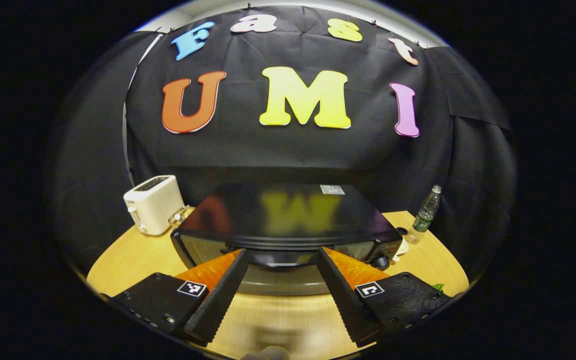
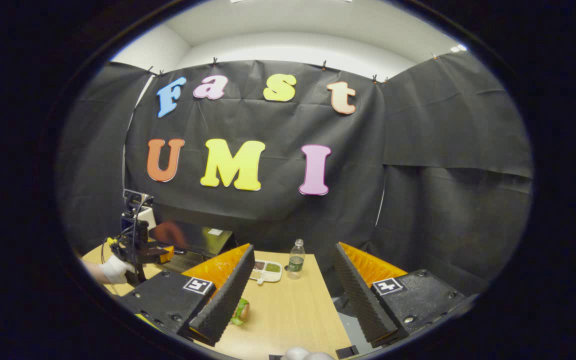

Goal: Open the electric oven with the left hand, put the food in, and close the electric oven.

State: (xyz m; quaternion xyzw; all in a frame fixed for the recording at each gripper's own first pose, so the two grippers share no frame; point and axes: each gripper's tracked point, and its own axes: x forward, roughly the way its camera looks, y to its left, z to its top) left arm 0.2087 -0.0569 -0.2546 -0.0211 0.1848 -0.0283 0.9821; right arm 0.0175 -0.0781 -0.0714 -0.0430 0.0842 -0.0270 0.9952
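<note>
Meanwhile both tongs, left (image 1: 280, 257) and right (image 2: 293, 270), gape wide (nothing held) near the oven (image 1: 288, 220).

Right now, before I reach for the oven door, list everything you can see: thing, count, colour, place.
electric oven: 1, black, centre of table, door looks closed
toaster: 1, white, left of the oven
water bottle: 1, clear with green label, right of the oven
divided tray: 1, white, holding small portions, beside the bottle
food: 1, wrapped, partly green, on the table by the right gripper's near finger
table: 1, light wood
left gripper: 1, fingers open, in front of the oven door
right gripper: 1, fingers open, over the table
gloved hand: 1, white, holding the left gripper
</note>
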